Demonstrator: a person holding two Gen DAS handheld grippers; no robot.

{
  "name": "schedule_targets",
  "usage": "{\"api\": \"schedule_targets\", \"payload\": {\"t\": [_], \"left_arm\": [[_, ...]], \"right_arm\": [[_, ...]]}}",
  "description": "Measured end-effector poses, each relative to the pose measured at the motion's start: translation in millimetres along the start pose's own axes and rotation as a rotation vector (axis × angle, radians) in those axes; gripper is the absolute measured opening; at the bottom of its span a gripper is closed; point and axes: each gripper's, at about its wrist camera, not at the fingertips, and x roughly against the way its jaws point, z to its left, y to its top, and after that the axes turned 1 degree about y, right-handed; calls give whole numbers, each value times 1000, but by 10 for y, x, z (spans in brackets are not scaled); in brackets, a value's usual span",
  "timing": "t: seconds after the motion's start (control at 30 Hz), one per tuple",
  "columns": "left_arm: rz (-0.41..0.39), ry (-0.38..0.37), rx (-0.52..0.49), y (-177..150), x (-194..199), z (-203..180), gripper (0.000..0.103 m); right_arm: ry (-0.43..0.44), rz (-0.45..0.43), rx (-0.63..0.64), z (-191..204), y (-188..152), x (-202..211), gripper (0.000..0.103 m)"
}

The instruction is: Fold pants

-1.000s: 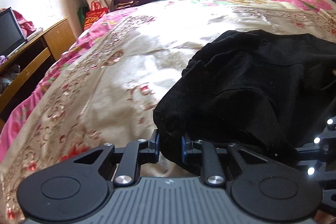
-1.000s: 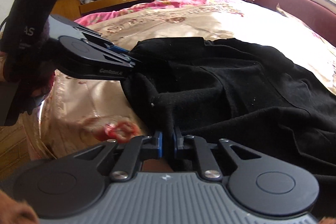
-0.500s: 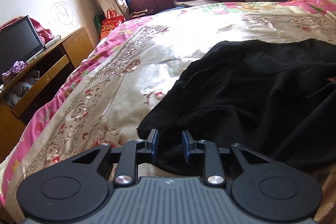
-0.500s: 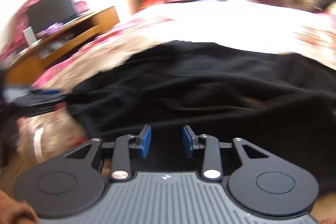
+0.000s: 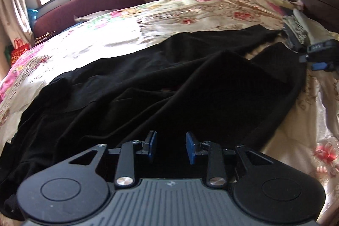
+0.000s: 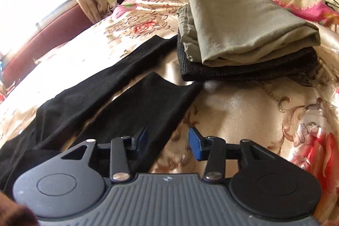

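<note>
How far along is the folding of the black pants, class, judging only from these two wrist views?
Done: the black pants lie spread lengthwise on the floral bedspread, legs apart near a folded stack of clothes. In hand: nothing; the left hand-held gripper is open over the upper part, the right hand-held gripper open beside a leg. Left: no fold shows yet, so all the folding.
</note>
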Motion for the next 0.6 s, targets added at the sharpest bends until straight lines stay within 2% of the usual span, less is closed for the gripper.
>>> {"api": "schedule_targets", "payload": {"t": [0.1,0.17,0.2,0.27,0.37,0.43,0.53,0.6], "left_arm": [[15,-28,-48,117,-72,-216,45],[22,-34,-68,167,-96,-305,45],[24,-37,-72,184,-108,-308,45],[19,-44,-76,212,-121,-332,46],[7,-59,-71,260,-136,-371,46],[-9,-70,-64,271,-123,-408,46],[-15,-91,-54,241,-136,-452,49],[-1,-97,-62,190,-181,-484,51]], "right_arm": [[-4,-4,-44,-25,15,-191,45],[-9,-13,-64,-85,12,-245,31],[-8,-17,-76,-132,25,-239,14],[42,-14,-115,-251,56,-149,5],[100,-22,-137,-428,87,87,4],[107,-42,-123,-521,83,291,4],[75,-50,-120,-693,22,509,4],[19,-32,-94,-772,-72,532,4]]}}
